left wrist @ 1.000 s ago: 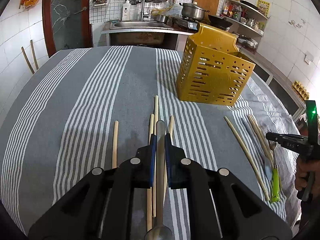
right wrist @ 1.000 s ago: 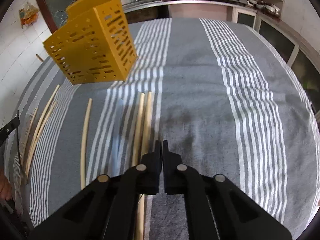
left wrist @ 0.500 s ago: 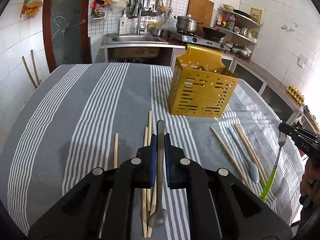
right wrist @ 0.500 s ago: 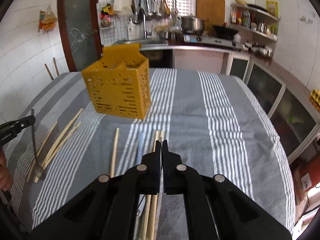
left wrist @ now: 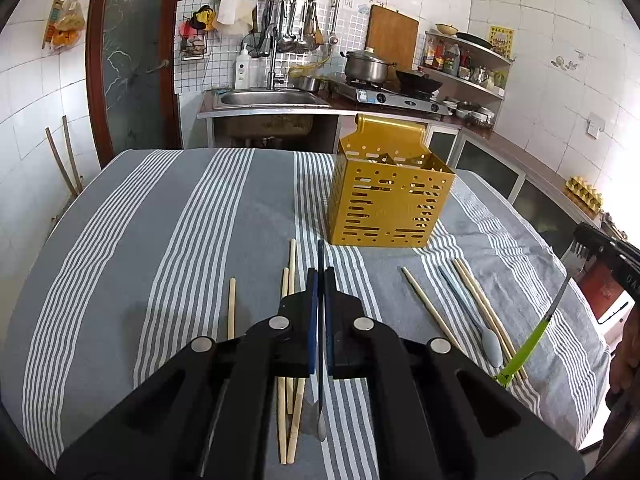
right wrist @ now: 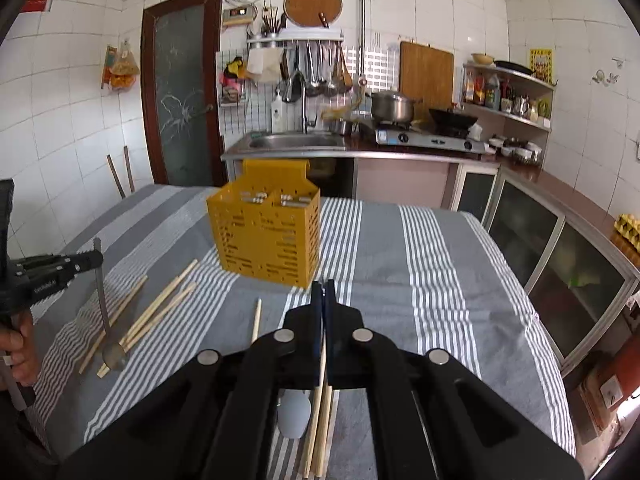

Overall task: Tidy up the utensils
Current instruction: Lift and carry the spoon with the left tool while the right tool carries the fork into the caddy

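A yellow perforated caddy stands upright on the striped tablecloth, ahead of both grippers. My left gripper is above the cloth, its jaws closing tight on the metal spoon; the spoon's bowl hangs down below the jaws. At the right of the left wrist view, my right gripper is shut on a green-handled fork, gripped near the tines, with the handle slanting down. In its own view the fork barely shows.
Loose wooden chopsticks lie in groups on the cloth in front of the caddy, with a grey-blue spoon among them. A person's hand holds the left gripper. Behind the table stands a sink counter.
Both grippers have risen from the cloth, carrying the spoon and the fork up with them. Both views have tilted upward, so more of the kitchen wall shows.
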Motion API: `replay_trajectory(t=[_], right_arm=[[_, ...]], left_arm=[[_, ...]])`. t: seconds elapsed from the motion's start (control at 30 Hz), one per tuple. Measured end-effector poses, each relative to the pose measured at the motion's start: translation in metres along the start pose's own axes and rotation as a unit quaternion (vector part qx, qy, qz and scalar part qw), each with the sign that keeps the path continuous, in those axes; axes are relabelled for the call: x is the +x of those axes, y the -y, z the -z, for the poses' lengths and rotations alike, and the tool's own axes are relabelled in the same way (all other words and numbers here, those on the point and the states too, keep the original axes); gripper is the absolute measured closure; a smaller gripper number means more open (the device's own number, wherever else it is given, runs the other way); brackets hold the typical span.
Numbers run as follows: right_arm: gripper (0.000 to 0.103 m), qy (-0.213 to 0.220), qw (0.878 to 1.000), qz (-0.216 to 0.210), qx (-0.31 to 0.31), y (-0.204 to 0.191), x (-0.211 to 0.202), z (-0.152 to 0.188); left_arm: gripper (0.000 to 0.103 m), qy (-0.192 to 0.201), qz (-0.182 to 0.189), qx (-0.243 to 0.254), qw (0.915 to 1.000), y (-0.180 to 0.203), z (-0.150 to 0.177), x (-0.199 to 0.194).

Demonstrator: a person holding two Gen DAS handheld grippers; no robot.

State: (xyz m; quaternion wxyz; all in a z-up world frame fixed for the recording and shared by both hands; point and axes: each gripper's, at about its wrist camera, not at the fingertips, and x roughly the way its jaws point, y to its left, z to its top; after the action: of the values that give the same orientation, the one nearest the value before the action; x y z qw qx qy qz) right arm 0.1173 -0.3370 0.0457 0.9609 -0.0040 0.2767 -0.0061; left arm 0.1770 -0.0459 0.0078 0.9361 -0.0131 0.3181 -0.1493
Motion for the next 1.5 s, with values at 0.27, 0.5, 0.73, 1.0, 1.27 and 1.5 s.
replay_trajectory(t=[0.27,0.5,0.73,1.0,1.27,1.5], right_arm=[[0.102,0.032,0.999,-0.002,-0.01,-0.004,-0.011,-0.021],[0.102,0.064,0.998,0.008,-0.023,-0.008,-0.013,-0.048],[0.102,0.094,0.995,0.021,-0.039,-0.015,-0.01,-0.073],[0.102,0.109,0.993,0.034,-0.041,-0.021,0.005,-0.096],[0.102,0.125,0.99,0.041,-0.054,-0.025,0.016,-0.123],[0.102,0.148,0.986,0.047,-0.059,-0.024,0.029,-0.154]], left_arm=[[0.101,0.027,0.001,0.01,0.9996,0.003,-0.02,-0.013],[0.101,0.062,0.004,0.021,0.9978,0.01,-0.052,-0.026],[0.101,0.101,0.009,0.034,0.9943,0.019,-0.092,-0.035],[0.101,0.127,0.012,0.042,0.991,0.028,-0.132,-0.028],[0.101,0.148,0.024,0.047,0.9875,0.043,-0.164,-0.017],[0.101,0.169,0.031,0.048,0.984,0.053,-0.19,-0.004]])
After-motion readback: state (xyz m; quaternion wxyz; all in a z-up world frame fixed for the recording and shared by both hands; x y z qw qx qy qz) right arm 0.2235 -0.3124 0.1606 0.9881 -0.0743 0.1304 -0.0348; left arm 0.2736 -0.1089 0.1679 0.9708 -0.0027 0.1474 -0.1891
